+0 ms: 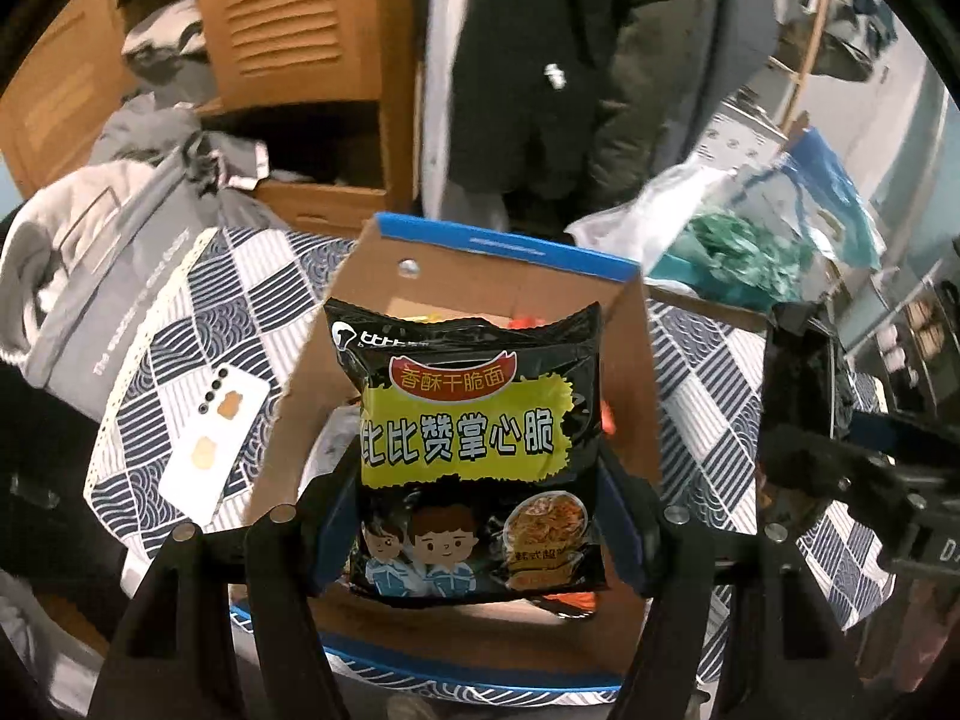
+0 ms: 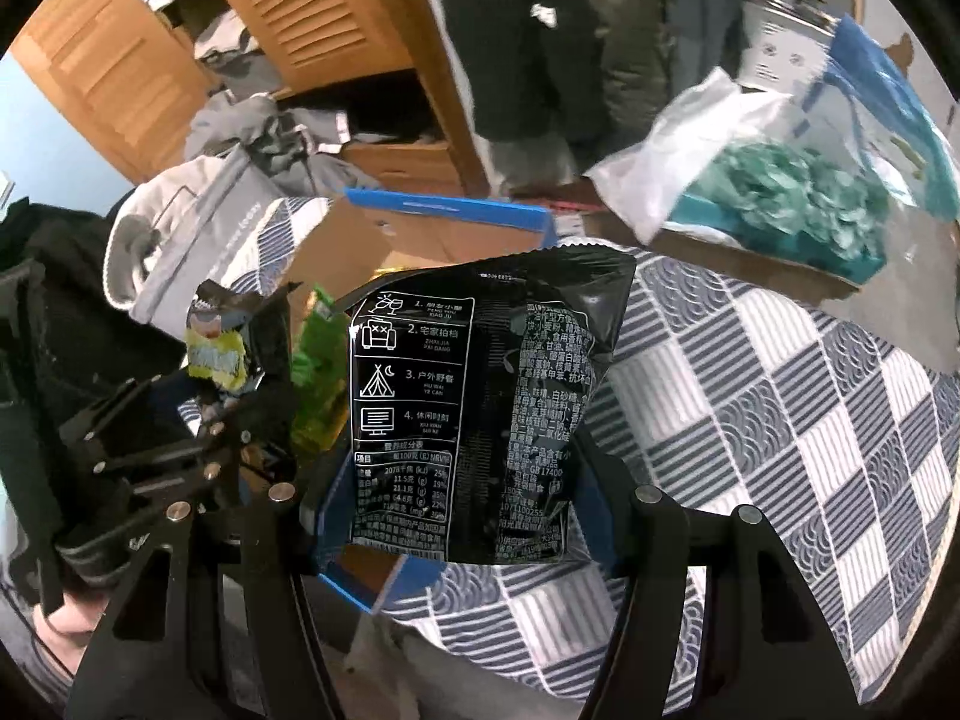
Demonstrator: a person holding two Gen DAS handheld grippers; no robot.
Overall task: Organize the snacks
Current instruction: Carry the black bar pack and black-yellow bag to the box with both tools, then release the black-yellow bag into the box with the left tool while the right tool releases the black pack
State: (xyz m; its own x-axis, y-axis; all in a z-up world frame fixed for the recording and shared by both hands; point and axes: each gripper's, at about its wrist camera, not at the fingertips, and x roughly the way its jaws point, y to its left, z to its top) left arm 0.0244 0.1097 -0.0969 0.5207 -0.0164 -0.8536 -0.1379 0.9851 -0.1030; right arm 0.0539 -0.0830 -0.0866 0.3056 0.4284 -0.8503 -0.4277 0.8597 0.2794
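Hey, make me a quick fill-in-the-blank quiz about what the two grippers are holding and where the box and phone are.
1. Each gripper holds a snack packet whose wrapper is mainly ____ in colour.
2. The left gripper holds its snack packet over an open ____ box.
3. The right gripper shows the ____ side of its packet, with the nutrition table.
4. The white phone lies on the ____-patterned cloth.

Missing words: black; cardboard; back; checked

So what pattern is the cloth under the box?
Navy-and-white checks with wave motifs on the cloth; right wrist view shows it best.
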